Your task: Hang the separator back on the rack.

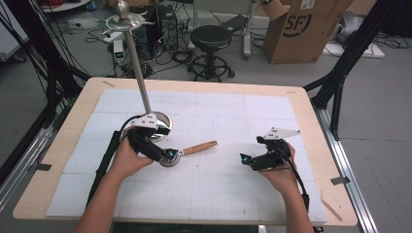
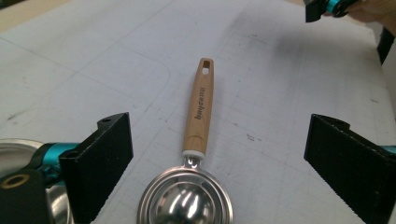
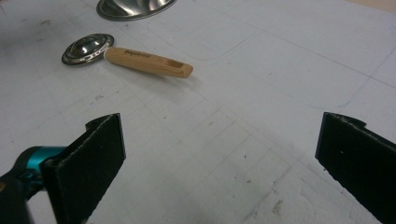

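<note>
While nothing is gripped yet, the work is judged barely begun.
Stand: a metal stand [image 1: 138, 73] with a round base is seen at the table's [image 1: 311, 126] left, just behind the left gripper.
Left gripper [image 1: 170, 154]: jaws are held wide open, lowered over the strainer's bowl; the forearm is angled in from the bottom left.
Strainer [image 2: 196, 154]: it is laid flat on the white mat, wooden handle pointed away toward the right gripper.
Right gripper [image 1: 245, 159]: jaws are spread wide, nothing between them; it is held low, well apart from the strainer and aimed at it.
Left to do: closing on the strainer, lifting it.
</note>
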